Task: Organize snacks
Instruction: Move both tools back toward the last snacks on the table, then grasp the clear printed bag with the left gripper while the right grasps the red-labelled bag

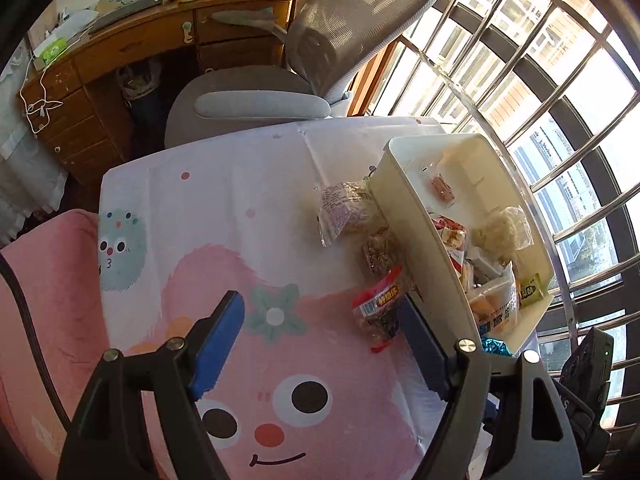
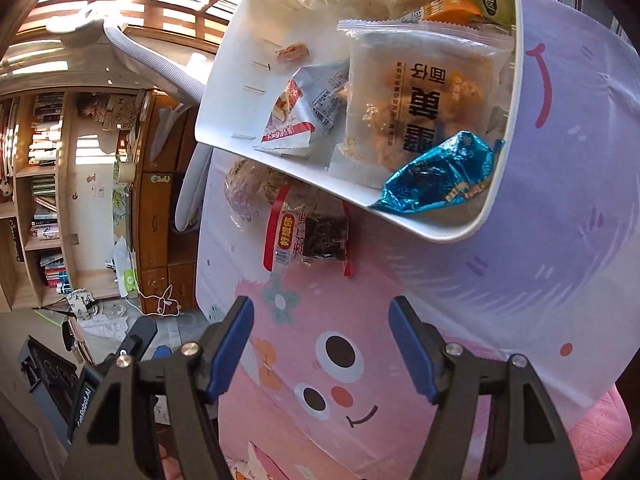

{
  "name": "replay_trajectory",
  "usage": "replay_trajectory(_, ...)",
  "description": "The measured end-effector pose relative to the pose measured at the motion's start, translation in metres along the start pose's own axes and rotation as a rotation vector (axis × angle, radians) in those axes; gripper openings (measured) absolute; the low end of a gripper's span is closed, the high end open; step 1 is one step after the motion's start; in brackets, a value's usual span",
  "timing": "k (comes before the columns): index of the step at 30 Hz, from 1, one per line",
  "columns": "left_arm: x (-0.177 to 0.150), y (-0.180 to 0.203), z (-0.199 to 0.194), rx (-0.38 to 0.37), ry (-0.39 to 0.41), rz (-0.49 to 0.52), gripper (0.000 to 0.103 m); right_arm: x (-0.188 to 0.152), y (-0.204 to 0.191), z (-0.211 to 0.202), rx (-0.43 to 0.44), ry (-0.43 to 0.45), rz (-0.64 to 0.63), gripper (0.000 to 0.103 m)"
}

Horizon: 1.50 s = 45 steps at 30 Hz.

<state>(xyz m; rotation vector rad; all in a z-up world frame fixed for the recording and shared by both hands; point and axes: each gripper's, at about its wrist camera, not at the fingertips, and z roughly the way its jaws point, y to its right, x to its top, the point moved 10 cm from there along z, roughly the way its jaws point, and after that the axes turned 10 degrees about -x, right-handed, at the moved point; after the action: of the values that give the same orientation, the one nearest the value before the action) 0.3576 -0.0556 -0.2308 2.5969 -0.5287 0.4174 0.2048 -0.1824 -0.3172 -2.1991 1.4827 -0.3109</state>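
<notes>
The left gripper [image 1: 322, 340] is a black frame of angular plastic arms with triangular cut-outs; two silver round-headed screws sit on each side of the frame, above the cut-outs; each finger carries a long, flat blue pad [image 1: 218, 346] on its inner face; a black cable [image 1: 28, 336] runs past the frame's left side. The right gripper [image 2: 322, 346] is built the same way: black arms, triangular cut-outs, paired silver screws, blue pads [image 2: 232, 350] on the inner faces; the left gripper's black body [image 2: 86, 398], with pale lettering along its side, shows left of this frame.
</notes>
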Motion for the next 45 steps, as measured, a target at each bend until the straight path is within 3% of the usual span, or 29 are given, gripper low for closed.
replay_trajectory(10, 0.068, -0.010, 0.067, -0.082, 0.021, -0.096, 0.078, 0.013, -0.011, 0.045, -0.045, 0.005, 0.017, 0.071)
replay_trajectory(19, 0.084, -0.027, 0.134, -0.219, -0.035, -0.252, 0.078, 0.026, -0.004, 0.078, -0.097, 0.002, 0.050, 0.070)
replay_trajectory(32, 0.071, -0.022, 0.195, -0.235, -0.156, -0.278, 0.081, 0.032, -0.010, 0.095, -0.189, 0.007, 0.009, 0.066)
replay_trajectory(37, 0.067, -0.016, 0.205, -0.223, -0.180, -0.276, 0.081, 0.032, -0.018, 0.101, -0.260, -0.005, -0.045, 0.065)
replay_trajectory(45, 0.065, -0.011, 0.220, -0.187, -0.207, -0.278, 0.081, 0.035, -0.028, 0.112, -0.415, -0.026, -0.139, 0.056)
